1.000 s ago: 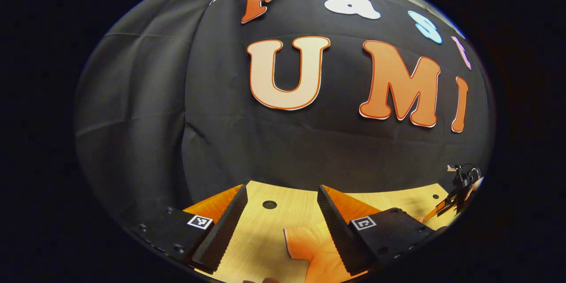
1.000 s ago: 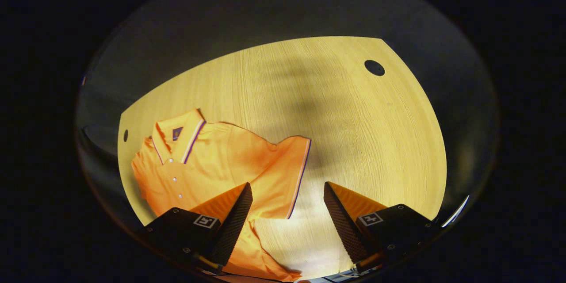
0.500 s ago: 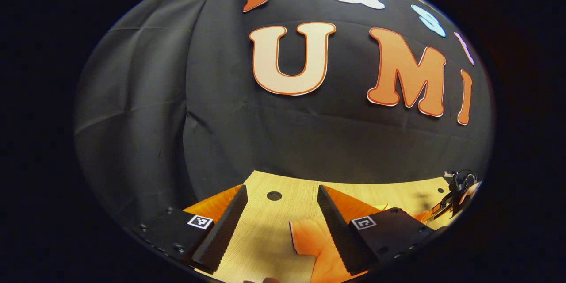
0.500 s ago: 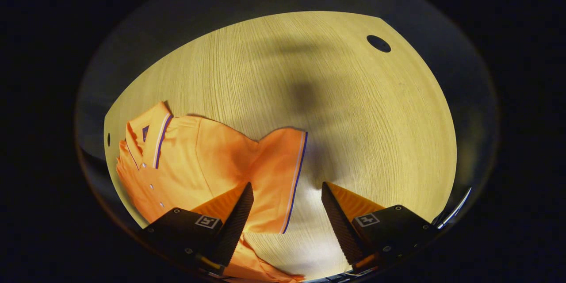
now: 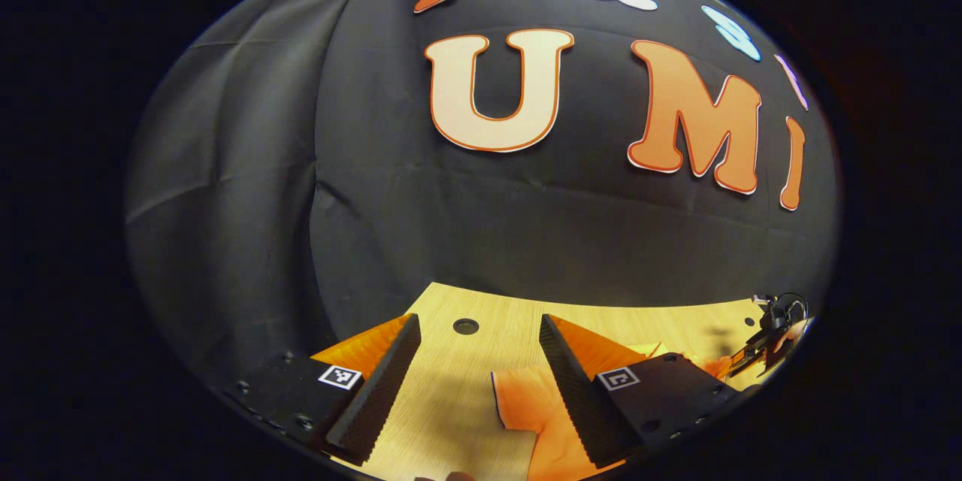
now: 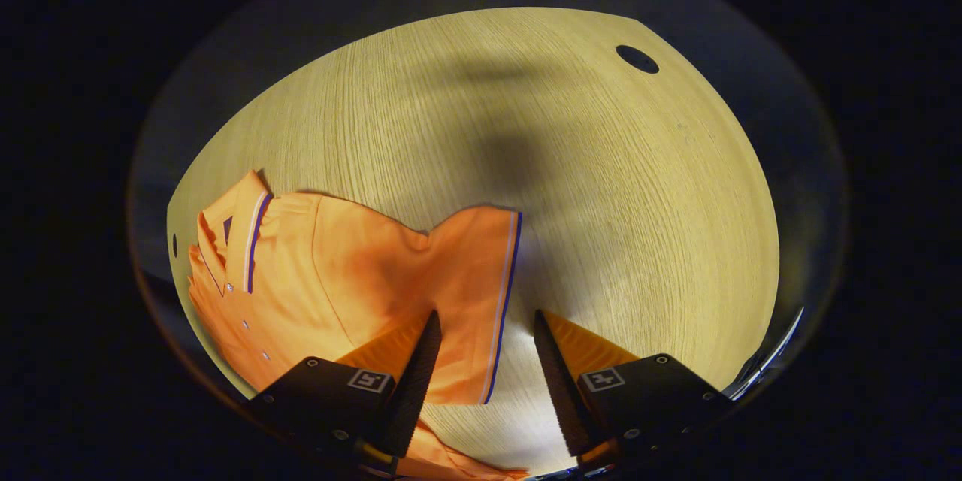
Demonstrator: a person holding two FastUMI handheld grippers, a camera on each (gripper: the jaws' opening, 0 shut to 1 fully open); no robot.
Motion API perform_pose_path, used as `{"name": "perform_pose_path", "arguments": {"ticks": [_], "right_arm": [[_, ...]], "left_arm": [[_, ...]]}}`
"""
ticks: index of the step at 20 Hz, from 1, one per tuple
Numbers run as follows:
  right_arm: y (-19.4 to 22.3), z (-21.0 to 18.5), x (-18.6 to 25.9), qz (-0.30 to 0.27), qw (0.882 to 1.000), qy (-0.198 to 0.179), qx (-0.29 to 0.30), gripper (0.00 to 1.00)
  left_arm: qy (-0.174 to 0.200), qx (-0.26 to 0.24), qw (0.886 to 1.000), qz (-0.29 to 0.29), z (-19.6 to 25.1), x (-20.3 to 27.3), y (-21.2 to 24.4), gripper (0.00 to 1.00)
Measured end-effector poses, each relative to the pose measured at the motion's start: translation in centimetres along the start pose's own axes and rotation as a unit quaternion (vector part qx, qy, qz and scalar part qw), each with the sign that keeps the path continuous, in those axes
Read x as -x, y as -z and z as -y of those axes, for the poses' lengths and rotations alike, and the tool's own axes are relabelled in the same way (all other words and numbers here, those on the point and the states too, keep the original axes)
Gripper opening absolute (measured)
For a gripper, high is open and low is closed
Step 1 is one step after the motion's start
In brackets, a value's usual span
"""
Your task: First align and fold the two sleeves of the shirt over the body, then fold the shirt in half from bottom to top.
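**Both tools open above an orange shirt lying flat on the table**

Left gripper view. The left tool (image 5: 475,372) has its two fingers spread wide, with nothing between them. It looks low across the wooden table (image 5: 518,319) toward the black cloth wall (image 5: 451,240). A sleeve (image 5: 526,406) of the orange shirt lies on the table under the right-hand finger (image 5: 575,391), its cuff edge reaching into the gap. A round hole (image 5: 466,326) in the table sits ahead, between the fingers. At the far right edge the other tool (image 5: 770,334) is seen small, above more orange cloth; its opening cannot be told from here.

Right gripper view. The right tool (image 6: 481,368) looks down on the table (image 6: 601,203), fingers apart and gripping nothing. The shirt (image 6: 338,278) lies at lower left, its striped collar (image 6: 240,233) toward the left table edge and buttons down the front. One sleeve (image 6: 473,293) spreads toward the middle; its striped cuff (image 6: 502,308) runs into the gap between the fingers, nearer the left-hand finger (image 6: 413,383). A round hole (image 6: 637,58) lies at the far upper right, and a soft shadow (image 6: 511,158) falls mid-table.
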State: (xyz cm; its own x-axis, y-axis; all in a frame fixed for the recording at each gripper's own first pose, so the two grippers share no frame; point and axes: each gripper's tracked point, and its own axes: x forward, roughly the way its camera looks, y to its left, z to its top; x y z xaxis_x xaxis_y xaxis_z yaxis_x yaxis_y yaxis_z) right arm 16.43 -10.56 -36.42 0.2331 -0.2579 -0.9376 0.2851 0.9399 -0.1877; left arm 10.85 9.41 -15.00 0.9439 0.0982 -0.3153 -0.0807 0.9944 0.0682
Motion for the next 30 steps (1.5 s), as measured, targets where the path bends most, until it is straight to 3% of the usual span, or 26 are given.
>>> {"name": "perform_pose_path", "arguments": {"ticks": [1, 2, 3, 7, 8, 13, 17, 20, 30], "right_arm": [[0.0, 0.2, 0.0, -0.004, 1.000, 0.001, -0.007, 0.65], [0.1, 0.3, 0.0, -0.008, 1.000, 0.001, -0.013, 0.67], [0.1, 0.4, -0.2, -0.010, 1.000, 0.000, -0.017, 0.60], [-0.2, 0.2, 0.1, 0.003, 0.999, -0.021, -0.027, 0.14], [-0.1, 0.1, 0.2, 0.010, 0.999, -0.025, -0.027, 0.10], [-0.2, -0.8, 1.3, 0.036, 0.999, -0.037, -0.013, 0.08], [-1.0, -2.1, 4.5, 0.068, 0.996, -0.053, -0.003, 0.12], [-1.5, -3.8, 7.0, 0.097, 0.993, -0.060, 0.022, 0.08], [0.5, -13.7, 12.2, 0.132, 0.979, -0.098, 0.121, 0.08]], "left_arm": [[0.000, 0.000, 1.000, -0.002, 0.0, 0.0, 0.0, 0.98], [0.001, 0.001, 1.000, -0.003, 0.0, 0.0, 0.1, 0.98], [0.001, 0.000, 1.000, -0.002, -0.1, 0.0, 0.0, 0.98], [0.000, -0.001, 1.000, -0.001, -0.1, 0.3, -0.1, 0.98], [0.001, 0.000, 1.000, -0.001, -0.1, 0.4, 0.0, 0.98], [0.004, -0.006, 1.000, 0.009, 0.0, 0.6, -0.7, 0.98], [0.012, -0.002, 1.000, 0.013, 0.1, 1.0, -1.0, 0.98], [0.015, 0.004, 1.000, 0.016, -0.4, 1.4, -1.3, 0.98], [0.014, 0.017, 1.000, 0.022, -4.3, 3.0, -1.3, 0.98]]}}
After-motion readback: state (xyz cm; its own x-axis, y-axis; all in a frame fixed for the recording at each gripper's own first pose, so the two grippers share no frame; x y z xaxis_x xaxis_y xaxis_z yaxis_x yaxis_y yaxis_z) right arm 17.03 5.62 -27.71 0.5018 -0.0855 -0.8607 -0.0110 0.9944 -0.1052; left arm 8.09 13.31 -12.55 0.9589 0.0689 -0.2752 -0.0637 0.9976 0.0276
